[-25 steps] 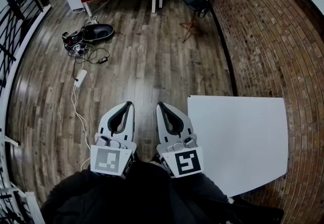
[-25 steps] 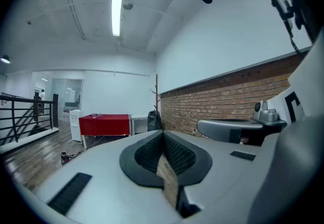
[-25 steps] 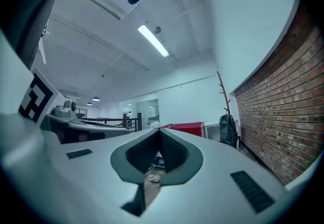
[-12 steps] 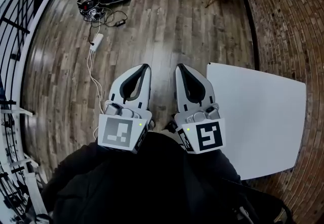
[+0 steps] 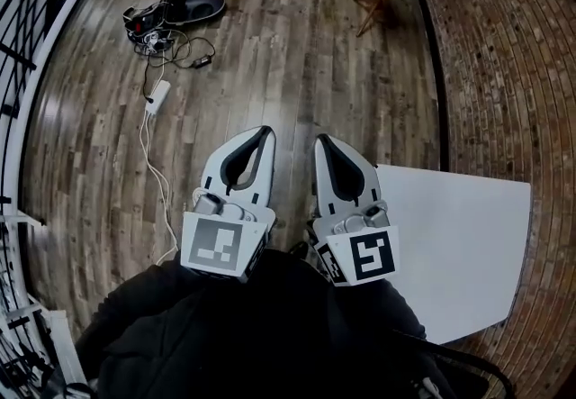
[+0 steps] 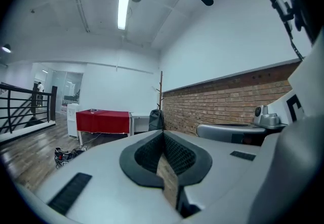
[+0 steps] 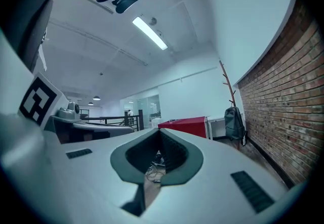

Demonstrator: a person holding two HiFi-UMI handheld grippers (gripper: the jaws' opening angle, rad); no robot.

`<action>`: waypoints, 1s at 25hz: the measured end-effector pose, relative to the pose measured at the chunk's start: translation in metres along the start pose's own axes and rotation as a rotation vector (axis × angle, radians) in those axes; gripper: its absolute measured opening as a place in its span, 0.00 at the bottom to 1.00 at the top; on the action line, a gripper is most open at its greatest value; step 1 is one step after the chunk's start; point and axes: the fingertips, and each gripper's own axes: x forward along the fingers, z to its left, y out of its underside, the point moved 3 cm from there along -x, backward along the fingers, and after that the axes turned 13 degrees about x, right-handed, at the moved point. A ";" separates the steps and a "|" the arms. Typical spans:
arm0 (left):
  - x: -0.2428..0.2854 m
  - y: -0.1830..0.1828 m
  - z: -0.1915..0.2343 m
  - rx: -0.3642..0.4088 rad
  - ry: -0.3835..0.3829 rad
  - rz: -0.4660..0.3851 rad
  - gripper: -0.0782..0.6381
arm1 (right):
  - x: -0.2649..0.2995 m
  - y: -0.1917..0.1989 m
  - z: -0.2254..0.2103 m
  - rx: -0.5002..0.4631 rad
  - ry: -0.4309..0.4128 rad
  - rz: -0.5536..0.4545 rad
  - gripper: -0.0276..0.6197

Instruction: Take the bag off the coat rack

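- Left claw (image 5: 263, 131): jaws closed tight, nothing between them, held low over the wooden floor (image 5: 270, 55).
- Right claw (image 5: 322, 139): same, jaws pressed together and empty, just beside the left claw, near the left edge of a white table (image 5: 450, 253).
- Bag (image 7: 234, 123): dark backpack hanging on the coat rack (image 7: 227, 84), clear of the floor, close to the brick wall (image 7: 283, 117), well apart from both claws.
- Red-covered table (image 7: 185, 126) stands left of the coat rack, as the right gripper view shows it.
- Tangle of cables (image 5: 166, 41) on the floor, far left in the head view.
- Dark sleeves (image 5: 225, 334) behind both claws.
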 end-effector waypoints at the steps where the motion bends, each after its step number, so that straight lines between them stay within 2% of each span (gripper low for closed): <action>1: 0.009 -0.002 0.014 -0.003 0.002 -0.012 0.12 | 0.014 -0.002 0.001 -0.006 0.005 0.000 0.05; 5: 0.044 -0.005 0.064 -0.012 0.019 -0.049 0.12 | 0.074 -0.008 0.004 -0.046 0.017 -0.004 0.05; 12: 0.086 0.004 0.141 -0.010 0.035 -0.048 0.12 | 0.161 -0.006 0.016 -0.075 0.019 0.000 0.05; 18: 0.114 0.009 0.170 -0.049 0.031 -0.048 0.12 | 0.204 -0.012 0.007 -0.075 0.020 -0.013 0.05; 25: 0.166 0.017 0.189 -0.033 0.018 -0.024 0.12 | 0.248 -0.016 -0.032 -0.069 0.023 -0.022 0.05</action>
